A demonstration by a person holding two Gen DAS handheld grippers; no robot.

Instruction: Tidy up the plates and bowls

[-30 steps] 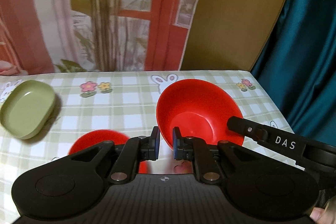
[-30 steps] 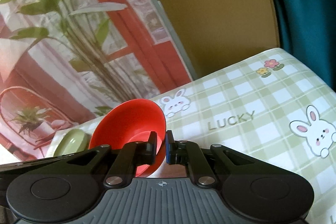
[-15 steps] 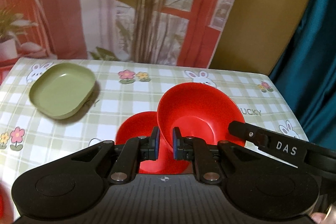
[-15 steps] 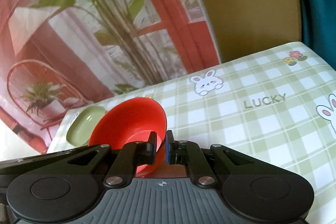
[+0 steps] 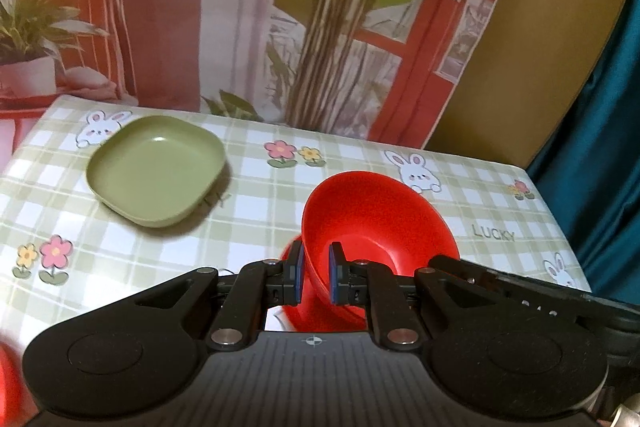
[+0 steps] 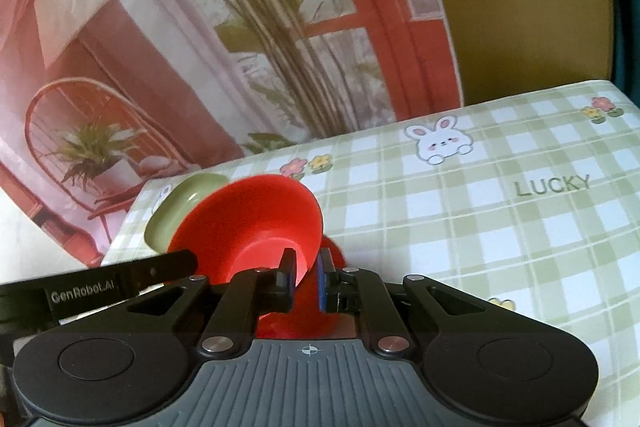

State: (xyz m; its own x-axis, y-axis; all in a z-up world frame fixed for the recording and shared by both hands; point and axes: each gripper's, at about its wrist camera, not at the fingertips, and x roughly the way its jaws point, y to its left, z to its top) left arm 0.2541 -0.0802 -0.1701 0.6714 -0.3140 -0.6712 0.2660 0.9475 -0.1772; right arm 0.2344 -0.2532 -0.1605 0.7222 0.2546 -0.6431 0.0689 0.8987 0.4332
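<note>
I have the red bowl (image 5: pixel 372 223) pinched by its rim from two sides: my left tongs (image 5: pixel 314 273) clamp the near edge, one pad inside and one outside, and my right tongs (image 6: pixel 306 277) grip the opposite edge the same way. The bowl hangs tilted above the table (image 5: pixel 500 195). Under it, at about 7 o'clock from the bowl in the left view, a sliver of a second red dish (image 5: pixel 290 247) shows; I cannot tell whether it is a bowl or a plate. The green plate (image 5: pixel 156 169) sits well apart at 10 o'clock.

My guess is that the bowl goes onto that red dish. To do it well, I should level the rim first, centre it above the dish, lower both hands together, and release only once it rests flat.
</note>
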